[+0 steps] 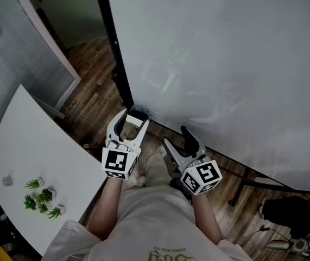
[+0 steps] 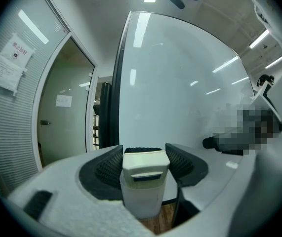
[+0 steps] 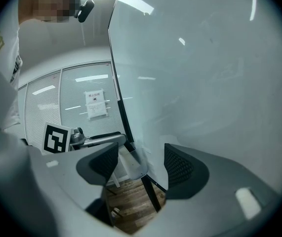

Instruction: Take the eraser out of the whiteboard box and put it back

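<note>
Pinching the eraser (image 2: 145,164) between its pads, L gripper (image 1: 135,117) holds it over the box (image 2: 141,201) just below, prob. still partly inside. R gripper (image 3: 141,164) wide, empty. Tilted pull could jam eraser or knock box loose.

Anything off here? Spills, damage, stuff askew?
Nothing stands out. The eraser sits square between the jaws of the left gripper, at the lower corner of the whiteboard. The right gripper is open and empty. The whiteboard shows only faint wiped marks.
</note>
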The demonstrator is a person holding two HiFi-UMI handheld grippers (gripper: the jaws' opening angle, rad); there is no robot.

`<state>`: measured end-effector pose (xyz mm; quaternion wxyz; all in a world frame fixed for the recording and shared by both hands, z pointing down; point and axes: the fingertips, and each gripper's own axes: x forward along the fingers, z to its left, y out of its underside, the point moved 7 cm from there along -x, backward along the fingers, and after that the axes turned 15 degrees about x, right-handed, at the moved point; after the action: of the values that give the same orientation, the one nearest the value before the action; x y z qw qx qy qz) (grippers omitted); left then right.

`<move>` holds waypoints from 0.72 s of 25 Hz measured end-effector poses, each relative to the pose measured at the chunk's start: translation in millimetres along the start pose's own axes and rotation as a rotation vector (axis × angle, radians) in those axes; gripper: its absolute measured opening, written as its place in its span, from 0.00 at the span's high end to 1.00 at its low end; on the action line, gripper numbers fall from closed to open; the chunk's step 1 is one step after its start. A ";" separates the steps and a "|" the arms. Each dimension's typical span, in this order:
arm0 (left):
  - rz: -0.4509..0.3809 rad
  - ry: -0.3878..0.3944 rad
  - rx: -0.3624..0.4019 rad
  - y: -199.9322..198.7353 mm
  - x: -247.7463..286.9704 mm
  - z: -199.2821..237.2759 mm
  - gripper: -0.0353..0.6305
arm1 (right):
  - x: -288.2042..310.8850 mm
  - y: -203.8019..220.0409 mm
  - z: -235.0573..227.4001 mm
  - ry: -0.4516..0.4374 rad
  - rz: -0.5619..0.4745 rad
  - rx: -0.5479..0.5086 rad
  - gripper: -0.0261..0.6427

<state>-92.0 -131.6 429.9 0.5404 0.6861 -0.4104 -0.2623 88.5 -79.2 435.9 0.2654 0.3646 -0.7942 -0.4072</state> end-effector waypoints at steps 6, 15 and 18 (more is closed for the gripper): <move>-0.004 -0.005 -0.008 0.1 -2.1 1.4 0.55 | -0.4 -0.9 0.9 0.000 -0.003 -0.003 0.52; -0.017 -0.012 -0.010 -4.2 -7.1 3.2 0.55 | -2.6 -1.0 4.8 -0.004 -0.007 -0.008 0.52; -0.025 -0.013 -0.014 -6.0 -9.9 3.5 0.55 | -4.3 -0.4 7.0 -0.006 -0.008 -0.011 0.52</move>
<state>-98.3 -124.6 422.4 0.5389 0.6858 -0.4035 -0.2764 86.2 -72.7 431.3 0.2635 0.3653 -0.7912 -0.4137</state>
